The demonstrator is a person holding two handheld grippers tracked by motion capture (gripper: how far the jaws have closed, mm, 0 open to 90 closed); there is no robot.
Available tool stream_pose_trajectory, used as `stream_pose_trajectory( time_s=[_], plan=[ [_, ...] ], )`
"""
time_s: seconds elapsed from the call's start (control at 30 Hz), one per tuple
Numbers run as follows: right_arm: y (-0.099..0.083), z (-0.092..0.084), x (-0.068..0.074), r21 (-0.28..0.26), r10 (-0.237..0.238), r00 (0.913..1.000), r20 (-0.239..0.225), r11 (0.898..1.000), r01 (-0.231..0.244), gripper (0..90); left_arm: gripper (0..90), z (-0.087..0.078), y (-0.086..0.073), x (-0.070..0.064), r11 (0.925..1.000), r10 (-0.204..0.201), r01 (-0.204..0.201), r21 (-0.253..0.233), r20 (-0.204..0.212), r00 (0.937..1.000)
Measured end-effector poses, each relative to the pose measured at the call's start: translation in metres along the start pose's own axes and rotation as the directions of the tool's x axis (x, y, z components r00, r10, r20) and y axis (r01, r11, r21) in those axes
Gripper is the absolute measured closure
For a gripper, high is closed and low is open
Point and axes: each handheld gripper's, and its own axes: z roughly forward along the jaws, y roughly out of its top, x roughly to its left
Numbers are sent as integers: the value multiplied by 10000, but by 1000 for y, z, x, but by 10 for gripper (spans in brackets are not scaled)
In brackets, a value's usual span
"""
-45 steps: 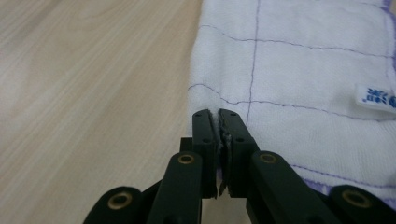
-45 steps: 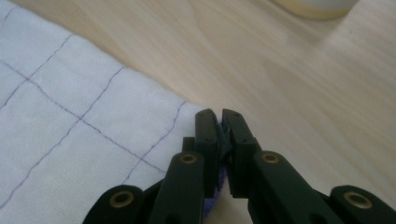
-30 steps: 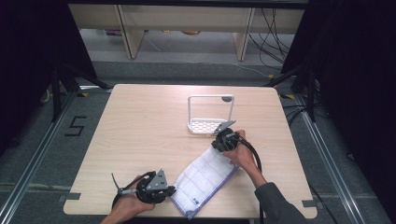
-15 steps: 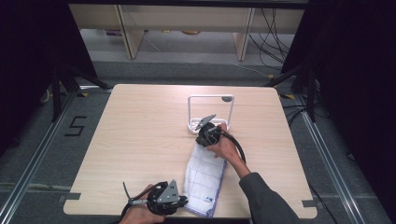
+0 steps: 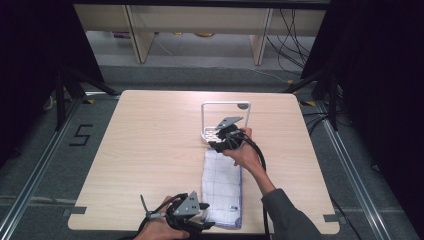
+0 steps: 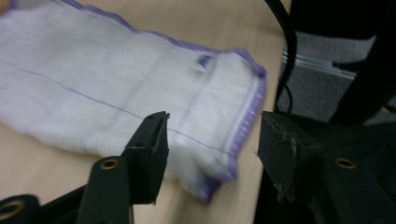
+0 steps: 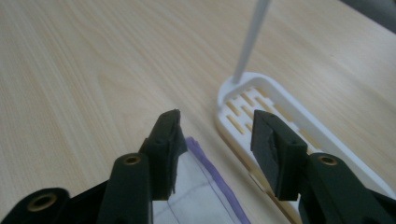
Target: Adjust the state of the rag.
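While both grippers hover at its ends, the cloth lies flat on the table: here is the call.

Cloth: the white cloth (image 5: 222, 187) with thin purple grid lines and a purple hem lies folded into a long strip on the near right part of the table (image 5: 150, 150), running from the front edge up toward the rack; a small blue label sits near its front corner.

Left gripper: the left gripper (image 6: 210, 140) hangs over the cloth's near end, jaws apart and just opened; the hem corner lies below the gap, with no pad pressing on it.

Right gripper: the right gripper (image 7: 215, 144) floats above the far end, jaws just parted too, with the cloth edge under them and free.

Change: a second ago the strip lay slanted, far end swung right; now it runs straight up the table, and the right hand (image 5: 245, 150) has moved left, closer to the rack.

Around: a white slotted rack (image 5: 225, 120) with an upright wire frame stands just beyond the cloth's far end, close beside the right gripper.

Beyond: shelving legs and cables sit on the floor past the table.
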Motion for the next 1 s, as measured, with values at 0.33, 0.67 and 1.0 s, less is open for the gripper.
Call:
stream_pose_trajectory(
  time_s=[0.33, 0.67, 1.0],
  plan=[
    [-47, -31, -21, 860, 1248, 9863, 1080, 9872, -1344, 502, 396, 3, 17, 76, 9876, -1511, 1414, -684, -1678, 9742],
    [-62, -28, -31, 1124, 1553, 9818, 1095, 9794, -1675, 540, 367, 29, 23, 127, 9768, -2126, 2132, -223, -2300, 9497],
    [-64, -19, -34, 1255, 1945, 9759, 986, 9704, -2061, 557, 343, 54, 29, 150, 9759, -2091, 2183, 72, -2583, 9432]
  ],
)
